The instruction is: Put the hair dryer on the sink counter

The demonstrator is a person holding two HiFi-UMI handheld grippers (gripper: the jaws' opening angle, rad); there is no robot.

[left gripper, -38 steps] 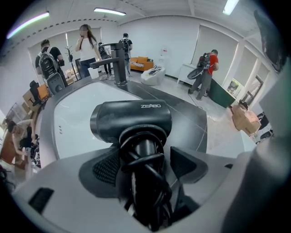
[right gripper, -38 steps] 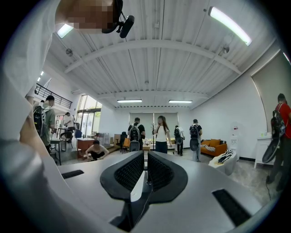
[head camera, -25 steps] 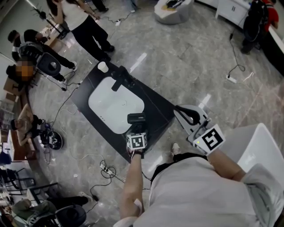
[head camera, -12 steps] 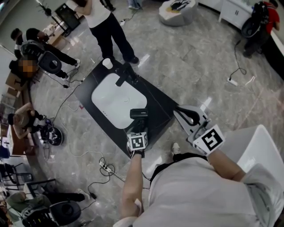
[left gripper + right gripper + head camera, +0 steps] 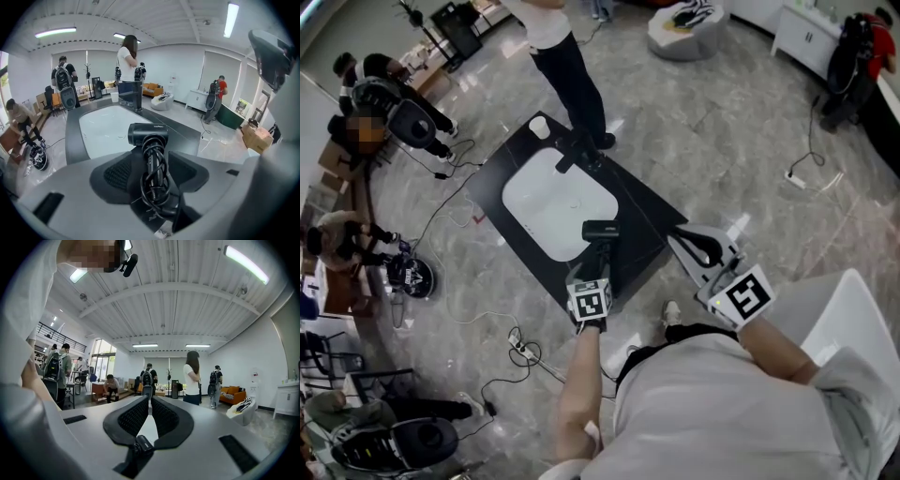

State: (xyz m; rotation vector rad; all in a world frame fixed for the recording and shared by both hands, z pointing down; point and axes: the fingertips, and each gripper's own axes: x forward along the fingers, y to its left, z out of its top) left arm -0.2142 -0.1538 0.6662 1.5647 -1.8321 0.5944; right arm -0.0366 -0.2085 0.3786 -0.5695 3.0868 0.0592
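Black hair dryer [image 5: 600, 231] rests on the counter [image 5: 643, 225] at four o'clock of the basin [image 5: 558, 202], staying dry. Left gripper [image 5: 152, 161] jaws, just narrowing, loosely straddle its handle. Right gripper [image 5: 149, 403] is clenched and idle.

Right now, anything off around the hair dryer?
Mildly: the hair dryer lies with its head right at the lip of the white basin, not squarely on the dark counter. The left gripper has its jaws either side of the loosely cord-wrapped handle, clear of it, though they have just been closing.
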